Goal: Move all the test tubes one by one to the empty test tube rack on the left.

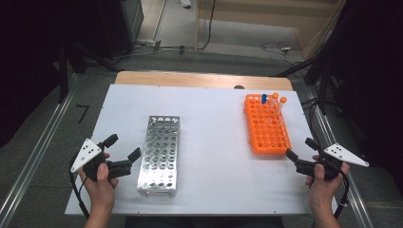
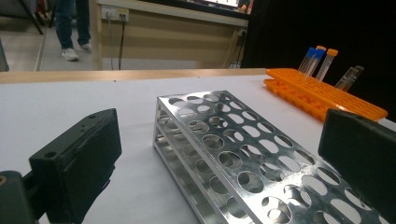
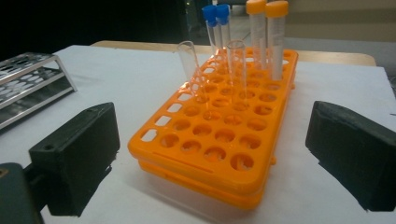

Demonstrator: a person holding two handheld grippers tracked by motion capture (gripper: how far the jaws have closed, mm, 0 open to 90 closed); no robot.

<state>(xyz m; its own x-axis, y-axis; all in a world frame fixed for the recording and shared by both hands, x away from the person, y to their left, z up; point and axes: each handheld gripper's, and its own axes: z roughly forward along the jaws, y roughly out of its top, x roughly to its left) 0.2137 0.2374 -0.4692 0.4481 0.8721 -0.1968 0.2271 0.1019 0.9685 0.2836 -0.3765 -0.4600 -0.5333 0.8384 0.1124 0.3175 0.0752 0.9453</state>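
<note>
A silver metal tube rack (image 1: pixel 160 154) (image 2: pixel 247 158) lies left of the table's middle with its holes empty. An orange tube rack (image 1: pixel 266 124) (image 3: pixel 224 135) stands at the right. At its far end are two orange-capped tubes (image 3: pixel 267 37), two blue-capped tubes (image 3: pixel 216 28) and two uncapped clear tubes (image 3: pixel 212 74). My left gripper (image 1: pixel 122 148) (image 2: pixel 219 168) rests open just left of the silver rack, jaws wide, nothing between them. My right gripper (image 1: pixel 301 148) (image 3: pixel 210 158) is open at the orange rack's near right corner, holding nothing.
The white table top (image 1: pixel 209 123) has a wooden strip (image 1: pixel 204 79) along its far edge. Metal rails (image 1: pixel 33 152) run along the floor on both sides. Cables (image 1: pixel 275 47) lie on the floor beyond the table. A person's legs (image 2: pixel 70 23) stand far off.
</note>
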